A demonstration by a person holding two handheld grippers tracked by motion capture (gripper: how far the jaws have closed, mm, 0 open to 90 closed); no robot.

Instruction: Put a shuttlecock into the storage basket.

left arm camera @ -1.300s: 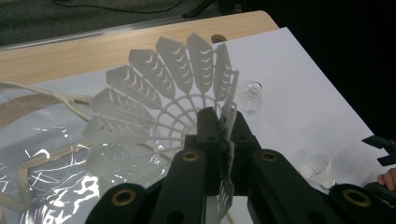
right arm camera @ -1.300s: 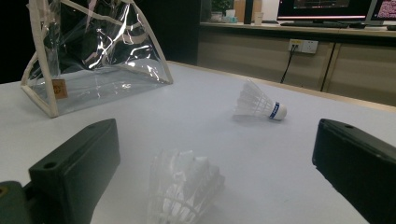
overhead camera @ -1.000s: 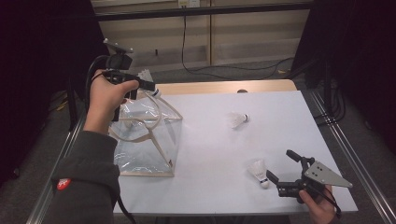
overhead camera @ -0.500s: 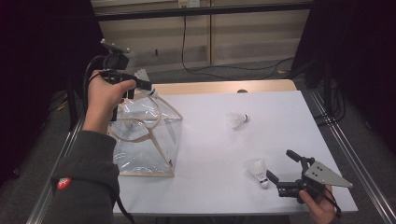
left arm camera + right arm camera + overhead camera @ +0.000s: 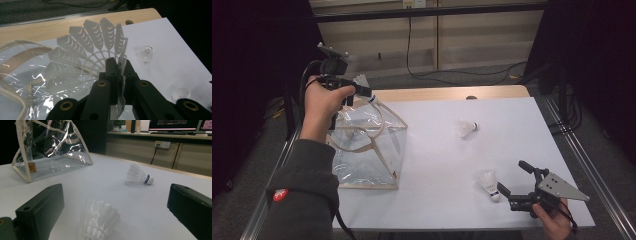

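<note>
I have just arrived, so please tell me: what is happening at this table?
A person is putting shuttlecocks into a clear bag. The left hand-held gripper is shut on one shuttlecock above the bag's opening. The right hand-held gripper is open around a second shuttlecock on the table. A third shuttlecock lies farther back.

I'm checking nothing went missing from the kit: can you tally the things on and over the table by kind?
Shuttlecocks: 3, one on the table, one by the right tool, one pinched in the left tool
Clear bag: 1
Total: 4
</note>
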